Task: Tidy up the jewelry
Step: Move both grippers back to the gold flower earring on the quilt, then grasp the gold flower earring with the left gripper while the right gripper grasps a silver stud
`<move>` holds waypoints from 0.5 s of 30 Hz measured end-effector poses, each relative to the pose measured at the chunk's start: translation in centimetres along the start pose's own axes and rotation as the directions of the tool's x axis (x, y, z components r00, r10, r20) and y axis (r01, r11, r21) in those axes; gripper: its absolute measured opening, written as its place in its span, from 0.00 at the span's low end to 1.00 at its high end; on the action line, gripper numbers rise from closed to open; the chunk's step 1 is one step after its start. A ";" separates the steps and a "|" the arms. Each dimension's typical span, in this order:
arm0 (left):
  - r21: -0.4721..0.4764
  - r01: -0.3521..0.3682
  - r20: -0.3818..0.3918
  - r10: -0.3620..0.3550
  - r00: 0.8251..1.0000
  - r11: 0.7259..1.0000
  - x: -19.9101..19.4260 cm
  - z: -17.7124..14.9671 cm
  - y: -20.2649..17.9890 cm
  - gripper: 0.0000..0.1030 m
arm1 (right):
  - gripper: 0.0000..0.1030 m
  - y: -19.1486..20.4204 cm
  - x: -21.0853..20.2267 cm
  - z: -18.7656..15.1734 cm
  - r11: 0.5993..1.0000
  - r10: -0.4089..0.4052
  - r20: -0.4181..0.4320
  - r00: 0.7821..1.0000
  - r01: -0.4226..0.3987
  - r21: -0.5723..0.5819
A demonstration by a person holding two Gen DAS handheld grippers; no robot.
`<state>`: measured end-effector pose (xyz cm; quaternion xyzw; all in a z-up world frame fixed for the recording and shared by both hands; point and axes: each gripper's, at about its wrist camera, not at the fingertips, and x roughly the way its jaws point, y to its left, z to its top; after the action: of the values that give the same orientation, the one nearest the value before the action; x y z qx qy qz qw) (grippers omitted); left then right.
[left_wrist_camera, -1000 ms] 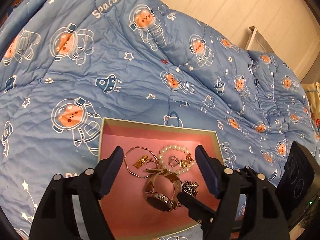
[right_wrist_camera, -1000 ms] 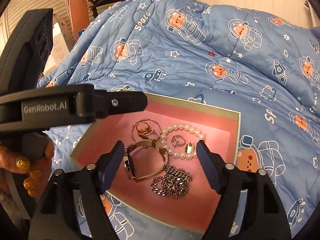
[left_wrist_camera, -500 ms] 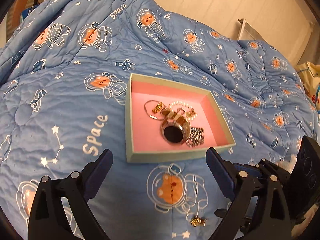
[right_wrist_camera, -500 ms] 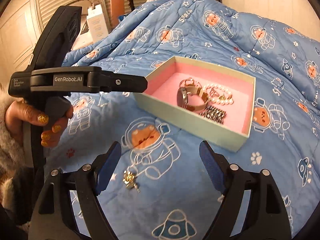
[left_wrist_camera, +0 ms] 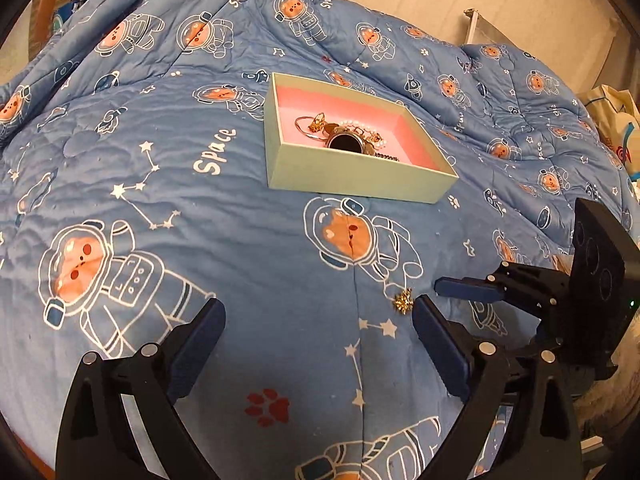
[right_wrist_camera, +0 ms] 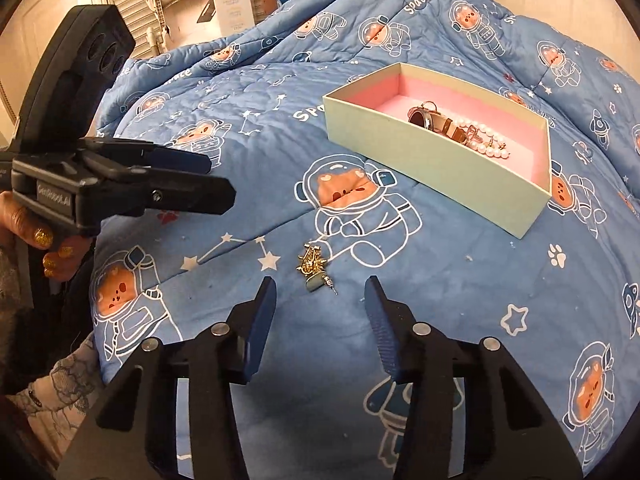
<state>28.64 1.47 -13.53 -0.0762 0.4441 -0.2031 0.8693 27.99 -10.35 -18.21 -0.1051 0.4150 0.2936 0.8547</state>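
My right gripper [right_wrist_camera: 320,300] has just been narrowing, its jaws half-spread and empty; the gold earring [right_wrist_camera: 314,266] lies just beyond them at twelve o'clock on the quilt [right_wrist_camera: 240,120]. My left gripper [left_wrist_camera: 316,320] gapes wide, holding nothing. The box [right_wrist_camera: 420,148] sits well off at one o'clock. The soft quilt may swallow the earring, so my pads pinch fabric. Its post looks tiny and hard to make out.
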 end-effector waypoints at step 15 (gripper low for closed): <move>0.100 -0.030 -0.018 0.032 0.999 0.995 0.1 -2.5 -2.3 0.76 | 0.16 0.1 1.3 0.3 1.000 -0.003 -0.017 1.000 0.002 -0.022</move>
<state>26.07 -0.51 -14.35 -0.0238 0.4430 -0.2121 0.8708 28.74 -9.61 -18.98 -0.1175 0.4191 0.2961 0.8502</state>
